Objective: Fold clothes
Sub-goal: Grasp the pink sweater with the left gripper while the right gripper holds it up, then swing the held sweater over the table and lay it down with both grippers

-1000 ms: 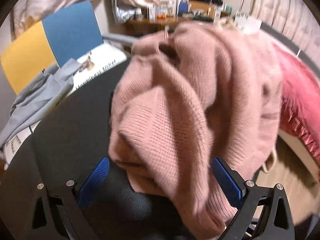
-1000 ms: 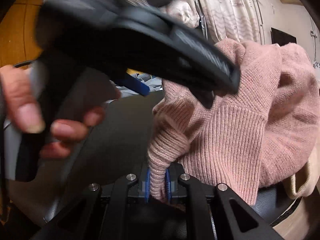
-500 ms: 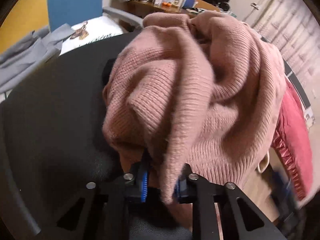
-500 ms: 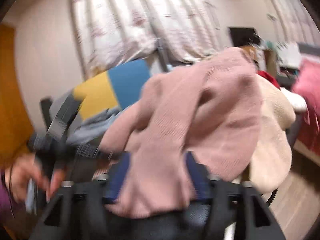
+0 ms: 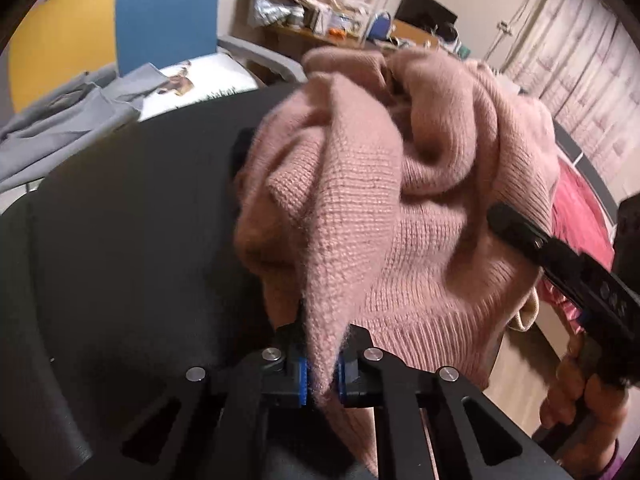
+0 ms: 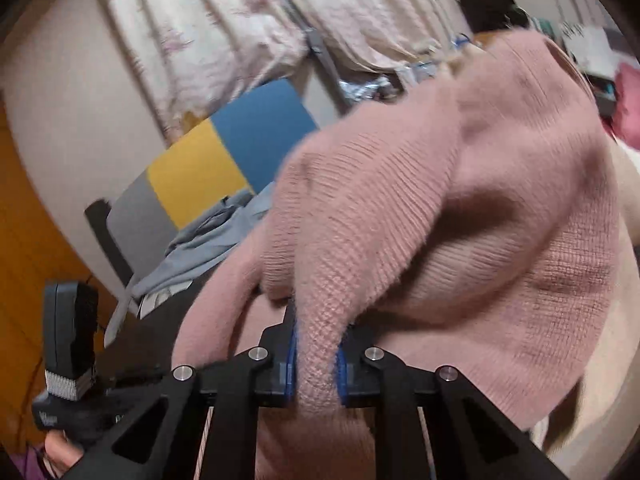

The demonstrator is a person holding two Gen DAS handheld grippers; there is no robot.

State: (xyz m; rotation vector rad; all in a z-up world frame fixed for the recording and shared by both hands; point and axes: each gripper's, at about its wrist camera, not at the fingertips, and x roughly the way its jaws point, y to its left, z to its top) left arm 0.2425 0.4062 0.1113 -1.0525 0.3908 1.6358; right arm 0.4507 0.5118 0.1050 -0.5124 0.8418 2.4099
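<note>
A bunched pink knit sweater [image 5: 400,208] hangs over the black round table [image 5: 132,220]. My left gripper [image 5: 322,372] is shut on a fold of it near the ribbed hem, blue pads pressing the knit. In the right wrist view the same pink sweater [image 6: 460,220] fills the middle and right, and my right gripper [image 6: 316,368] is shut on another fold. The right-hand tool [image 5: 568,268] shows at the right edge of the left wrist view, held by a hand [image 5: 584,400]. The left-hand tool [image 6: 68,352] appears low left in the right wrist view.
A grey garment [image 5: 64,120] and a white printed cloth [image 5: 192,84] lie at the table's far left edge. A yellow and blue chair back [image 6: 228,152] stands behind. Red fabric [image 5: 580,208] lies to the right, a cream garment [image 6: 624,280] under the sweater, curtains and a cluttered desk beyond.
My left gripper went from open around the sweater to shut on a fold. The right gripper kept its hold and lifted the sweater up; both tools now hold it raised.
</note>
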